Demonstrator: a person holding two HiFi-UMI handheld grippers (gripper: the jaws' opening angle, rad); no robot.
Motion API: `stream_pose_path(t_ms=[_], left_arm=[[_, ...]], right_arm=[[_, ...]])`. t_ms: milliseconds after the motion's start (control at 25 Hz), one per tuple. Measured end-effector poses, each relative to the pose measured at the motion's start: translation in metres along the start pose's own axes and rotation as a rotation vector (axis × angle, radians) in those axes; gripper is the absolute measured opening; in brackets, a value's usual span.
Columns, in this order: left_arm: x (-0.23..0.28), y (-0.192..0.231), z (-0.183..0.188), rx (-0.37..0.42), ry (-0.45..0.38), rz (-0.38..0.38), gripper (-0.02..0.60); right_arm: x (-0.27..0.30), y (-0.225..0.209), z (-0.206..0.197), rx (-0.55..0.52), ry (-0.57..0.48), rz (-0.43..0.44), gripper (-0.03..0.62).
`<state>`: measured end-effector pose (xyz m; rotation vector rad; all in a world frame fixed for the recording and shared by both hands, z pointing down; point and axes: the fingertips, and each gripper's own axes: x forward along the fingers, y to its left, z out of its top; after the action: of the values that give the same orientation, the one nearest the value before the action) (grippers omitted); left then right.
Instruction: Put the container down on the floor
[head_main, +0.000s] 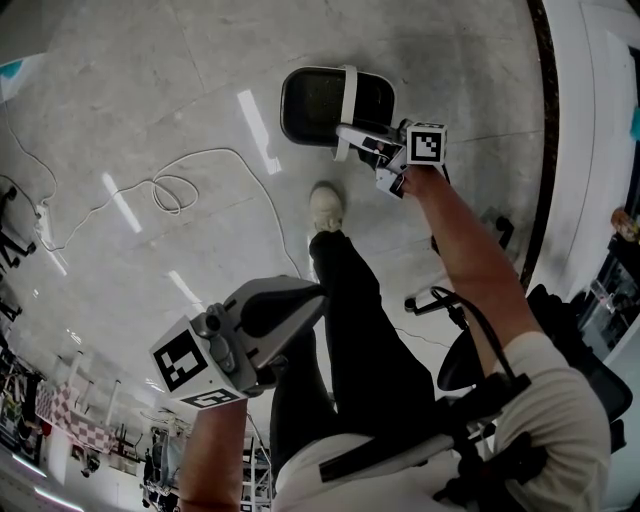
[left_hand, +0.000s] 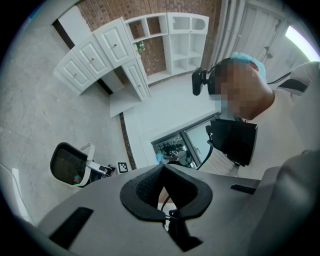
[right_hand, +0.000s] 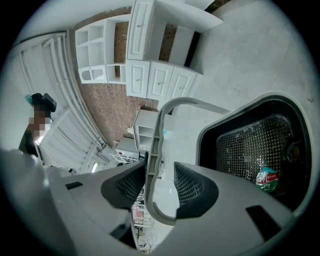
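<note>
A: Where is the container (head_main: 315, 105) at this moment?

B: In the head view it lies low on the grey floor (head_main: 200, 80), in front of the person's shoe (head_main: 326, 207). It looks to rest there, but I cannot see the contact under it. It is a dark mesh basket with a pale rim, and its pale handle (head_main: 348, 95) stands up over it.

A: And the right gripper (head_main: 358, 138)?

B: It is stretched out to the container, at the handle. In the right gripper view the handle (right_hand: 155, 145) passes between the two jaws. The jaws are wide apart. The handle leans at the one pad (right_hand: 131, 182), and to the other pad there is a clear gap, so the jaws do not squeeze it.

A: Is something inside the container?

B: Yes, a small round packet (right_hand: 265, 178), green and red, lies on the mesh bottom (right_hand: 255, 145).

A: What about the left gripper (head_main: 318, 293)?

B: It is held back, close to the person's body and well apart from the container. In the left gripper view its jaws meet at the tips (left_hand: 162, 167) and nothing is between them.

A: Anything else on the floor?

B: A thin white cable (head_main: 175, 190) makes loops to the left of the shoe. White cabinets (right_hand: 150, 75) stand at a brick wall behind.
</note>
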<state>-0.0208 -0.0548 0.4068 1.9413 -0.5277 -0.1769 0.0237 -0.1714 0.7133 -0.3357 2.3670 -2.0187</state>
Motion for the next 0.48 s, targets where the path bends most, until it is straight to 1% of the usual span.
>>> stream_pose_path(t_ms=[80,200,360,480], left_arm=[[0.0007,0.0000,0.0001,0.000,0.000,0.000,0.009],[0.0024,0.0005,0.0006,0.000,-0.002,0.001,0.009],[0.0023,0.0005,0.0028,0.002,-0.003,0.001,0.009],[0.0038,-0.0029,0.0029,0.005,-0.001,-0.003,0.009]], right_arm=[[0.0002,-0.0005,0.0001,-0.007,0.006,-0.003,0.158],[0.0005,0.0020,-0.0016,0.024,0.001,0.011,0.158],[-0.0029,0.0043,-0.0019,0.002,0.006,0.017,0.158],[-0.0091,0.0074,-0.0027,0.005,0.006,0.011,0.167]])
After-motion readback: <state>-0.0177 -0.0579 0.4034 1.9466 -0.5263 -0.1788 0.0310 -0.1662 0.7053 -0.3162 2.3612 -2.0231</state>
